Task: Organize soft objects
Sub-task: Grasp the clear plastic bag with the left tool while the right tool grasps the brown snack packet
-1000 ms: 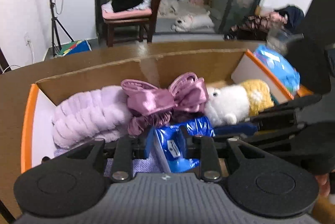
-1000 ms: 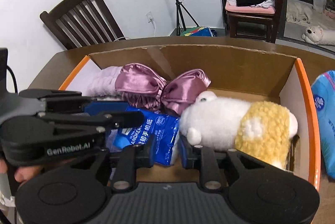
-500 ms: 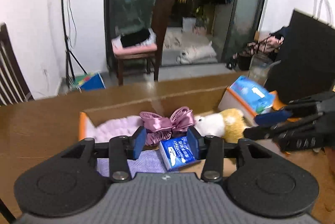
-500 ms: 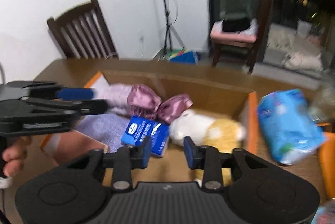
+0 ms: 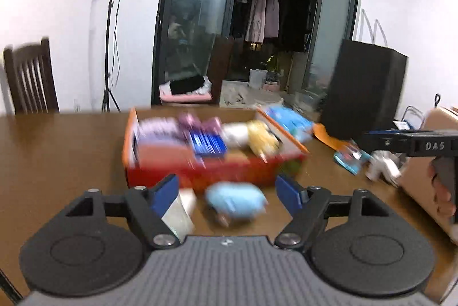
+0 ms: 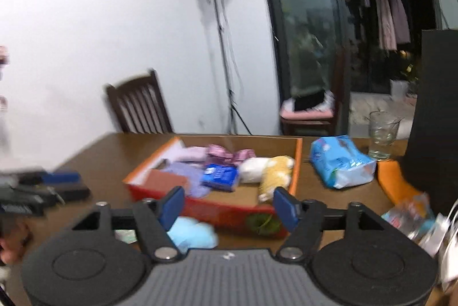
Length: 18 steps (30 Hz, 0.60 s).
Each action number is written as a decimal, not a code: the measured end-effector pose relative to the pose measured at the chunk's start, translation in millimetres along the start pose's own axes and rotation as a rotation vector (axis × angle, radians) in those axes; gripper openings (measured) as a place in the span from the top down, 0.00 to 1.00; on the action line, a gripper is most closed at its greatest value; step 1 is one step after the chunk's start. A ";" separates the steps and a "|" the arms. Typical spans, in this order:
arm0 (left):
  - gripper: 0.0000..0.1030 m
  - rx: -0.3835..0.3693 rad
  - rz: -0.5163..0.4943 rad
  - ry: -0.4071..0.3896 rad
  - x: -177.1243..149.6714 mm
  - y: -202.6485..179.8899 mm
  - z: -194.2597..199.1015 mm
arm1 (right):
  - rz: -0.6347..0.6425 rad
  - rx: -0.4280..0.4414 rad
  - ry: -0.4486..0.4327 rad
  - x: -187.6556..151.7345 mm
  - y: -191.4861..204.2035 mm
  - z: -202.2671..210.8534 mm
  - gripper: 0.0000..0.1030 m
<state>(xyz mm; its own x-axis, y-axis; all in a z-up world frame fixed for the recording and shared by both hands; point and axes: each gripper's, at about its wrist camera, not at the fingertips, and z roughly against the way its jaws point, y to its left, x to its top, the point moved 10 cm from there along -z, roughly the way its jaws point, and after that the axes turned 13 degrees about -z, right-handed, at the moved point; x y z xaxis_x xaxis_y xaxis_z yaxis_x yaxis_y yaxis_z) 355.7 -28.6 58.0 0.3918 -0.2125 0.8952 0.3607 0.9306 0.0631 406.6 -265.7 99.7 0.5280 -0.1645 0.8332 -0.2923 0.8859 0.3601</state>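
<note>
An orange-rimmed cardboard box point(image 5: 200, 177) point(image 6: 223, 210) sits on the brown table. It holds a lilac fluffy cloth point(image 6: 189, 154), a pink satin bow point(image 6: 229, 155), a blue tissue pack point(image 6: 220, 174) and a white-and-yellow plush point(image 6: 269, 168). A light blue soft thing point(image 5: 234, 198) point(image 6: 191, 233) lies on the table in front of the box. My left gripper point(image 5: 227, 193) is open and empty, pulled back above that blue thing. My right gripper point(image 6: 227, 204) is open and empty, back from the box. The left wrist view is blurred.
A big blue wipes pack point(image 6: 340, 163), a glass point(image 6: 382, 134), an orange cloth point(image 6: 393, 181) and a black box point(image 6: 435, 117) stand right of the box. Small packets point(image 5: 350, 157) lie at right. A white card point(image 5: 179, 215) lies near the left finger. Chairs stand behind.
Both grippers have pulled back and up out of the box and opened wide. The box now lies farther away, with the light blue thing in front coming into view.
</note>
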 end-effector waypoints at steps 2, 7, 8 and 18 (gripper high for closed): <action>0.21 -0.011 -0.010 -0.019 -24.7 -18.8 15.5 | -0.012 -0.005 -0.010 -32.8 1.3 17.0 0.32; 0.18 0.005 -0.059 0.048 -92.1 -47.2 42.3 | -0.046 -0.030 0.012 -116.7 1.8 48.8 0.32; 0.18 -0.015 -0.047 0.060 -101.1 -52.2 48.7 | -0.061 -0.042 0.028 -132.4 1.0 55.2 0.32; 0.18 0.011 0.004 0.065 -105.5 -42.7 38.1 | -0.021 -0.057 0.076 -167.8 20.0 40.9 0.31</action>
<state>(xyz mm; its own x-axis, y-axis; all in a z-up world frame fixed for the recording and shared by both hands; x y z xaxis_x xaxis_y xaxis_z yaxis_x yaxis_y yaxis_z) 266.7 -34.5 -22.4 0.4476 -0.2274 0.8648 0.3498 0.9346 0.0648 279.6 -238.1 -15.7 0.5930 -0.1517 0.7908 -0.2360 0.9062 0.3509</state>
